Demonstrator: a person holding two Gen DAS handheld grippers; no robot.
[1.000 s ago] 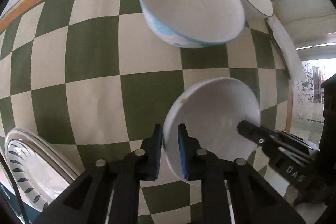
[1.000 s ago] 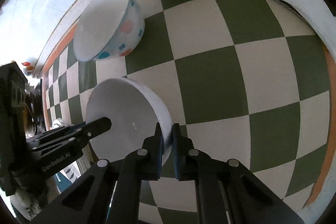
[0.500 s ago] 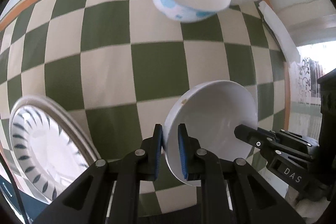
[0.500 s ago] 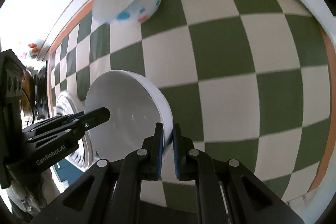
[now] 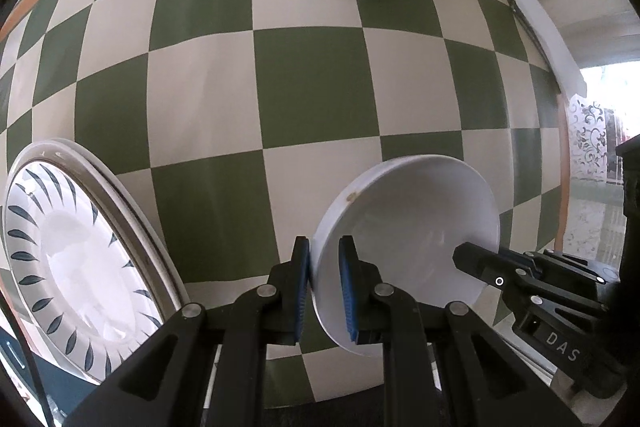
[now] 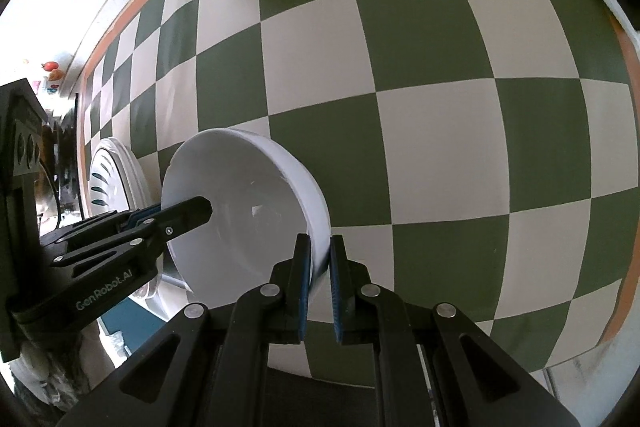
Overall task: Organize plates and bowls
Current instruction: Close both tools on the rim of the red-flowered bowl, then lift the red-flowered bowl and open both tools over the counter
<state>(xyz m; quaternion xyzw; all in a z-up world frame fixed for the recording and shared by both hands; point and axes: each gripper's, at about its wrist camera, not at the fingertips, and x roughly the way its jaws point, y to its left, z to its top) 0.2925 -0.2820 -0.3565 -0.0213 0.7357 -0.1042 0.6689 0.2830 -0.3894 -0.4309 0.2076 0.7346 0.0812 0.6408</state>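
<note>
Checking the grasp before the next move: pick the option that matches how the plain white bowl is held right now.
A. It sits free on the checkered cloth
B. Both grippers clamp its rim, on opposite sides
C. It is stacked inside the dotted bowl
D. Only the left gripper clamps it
B: the left gripper and the right gripper each have their jaws closed over the rim of the plain white bowl, on opposite sides.
</note>
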